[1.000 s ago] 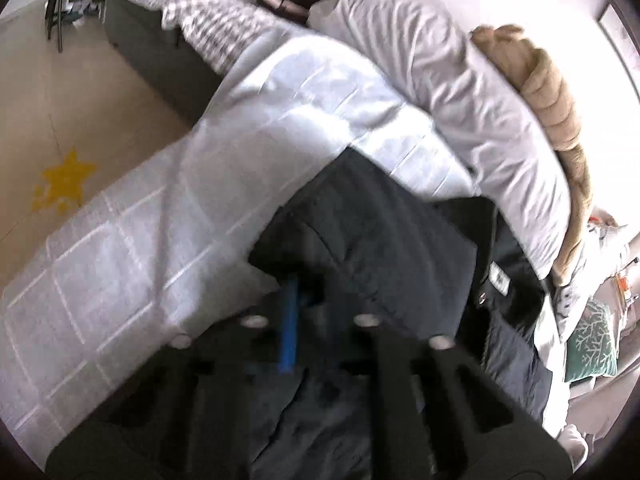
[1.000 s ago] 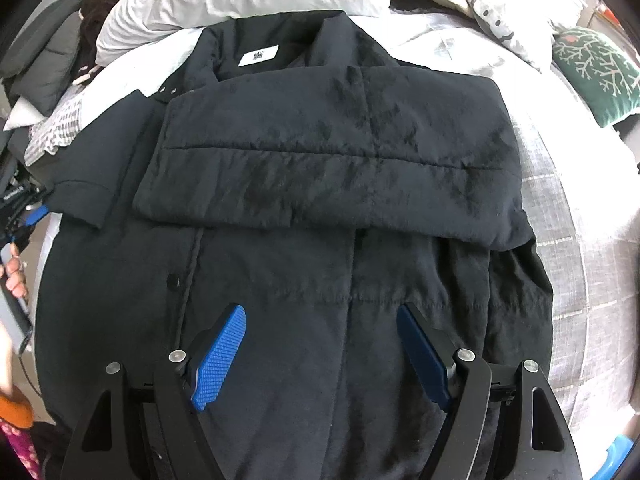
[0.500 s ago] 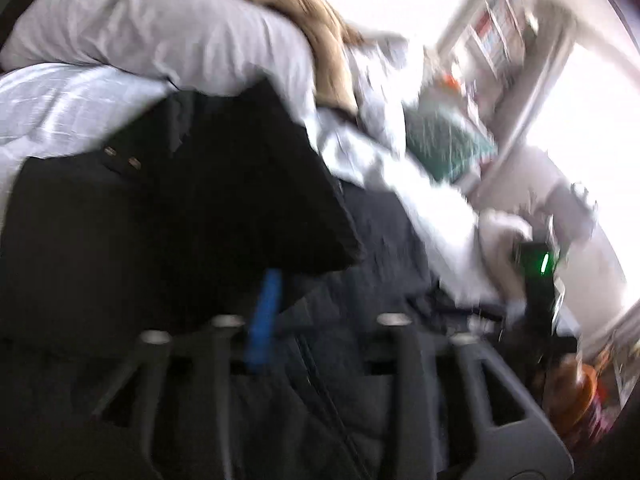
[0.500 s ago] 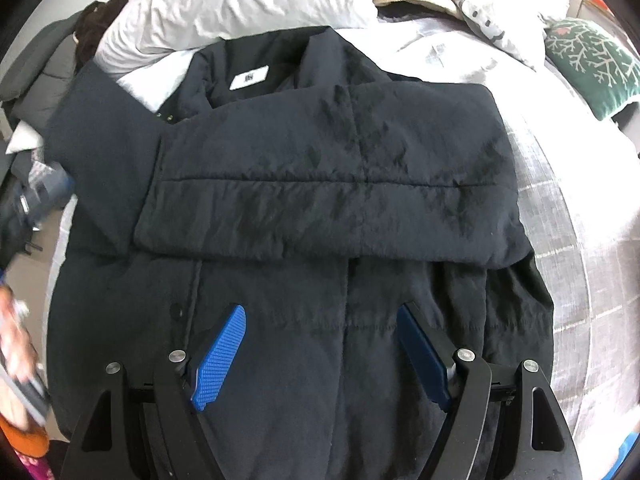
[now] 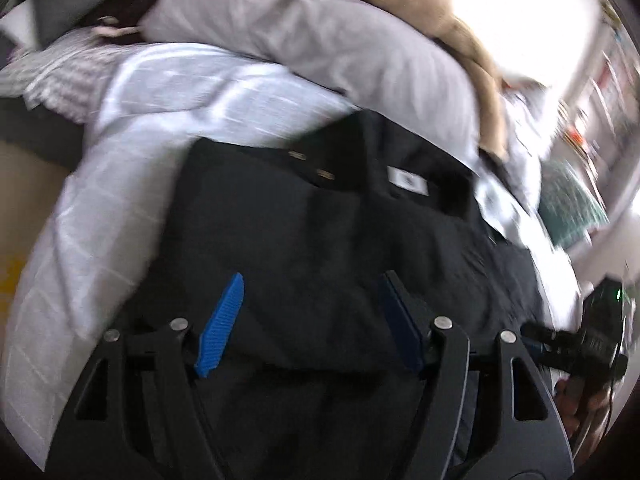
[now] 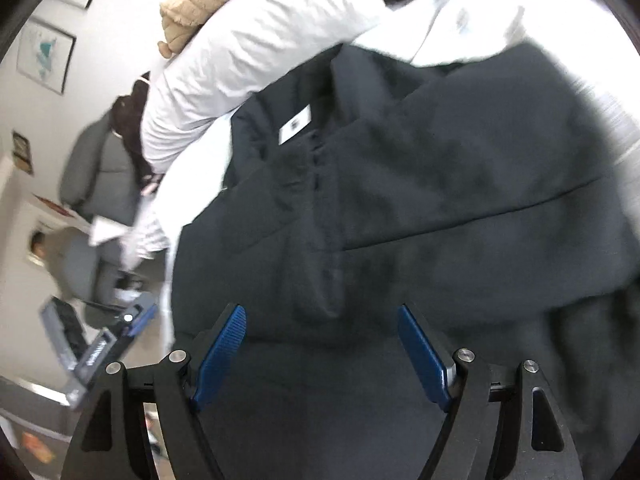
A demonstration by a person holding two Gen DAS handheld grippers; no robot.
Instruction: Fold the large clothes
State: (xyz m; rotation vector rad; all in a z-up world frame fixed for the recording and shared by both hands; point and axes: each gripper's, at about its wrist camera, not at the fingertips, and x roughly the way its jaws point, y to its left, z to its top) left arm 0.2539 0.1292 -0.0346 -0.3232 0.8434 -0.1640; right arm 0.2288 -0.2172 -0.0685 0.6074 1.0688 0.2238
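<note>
Now Both Grippers Hang Free Over the Half-Folded Coat

Right now the left gripper (image 5: pixel 312 320) has its blue pads spread wide and holds nothing; dark cloth lies under the gap. The right gripper (image 6: pixel 320 348) is likewise wide apart and empty, poised over the lower front.

Outward from both lies the dark padded coat (image 6: pixel 420 208), spread on the bed's pale checked quilt (image 5: pixel 120 184). Its white neck label (image 5: pixel 408 180) serves as landmark: the collar sits around the label at the far end, the sleeves are folded across the chest just below the label, and the hem lies at the near end, farthest from the label and under both tools. So the coat's long axis runs straight away from the grippers, label-end far and hem-end near. A grey pillow (image 5: pixel 320 40) lies beyond the label.

Judging by this, the next fold likely brings hem toward label; both grippers seem about equally near the hem, one toward each side.
</note>
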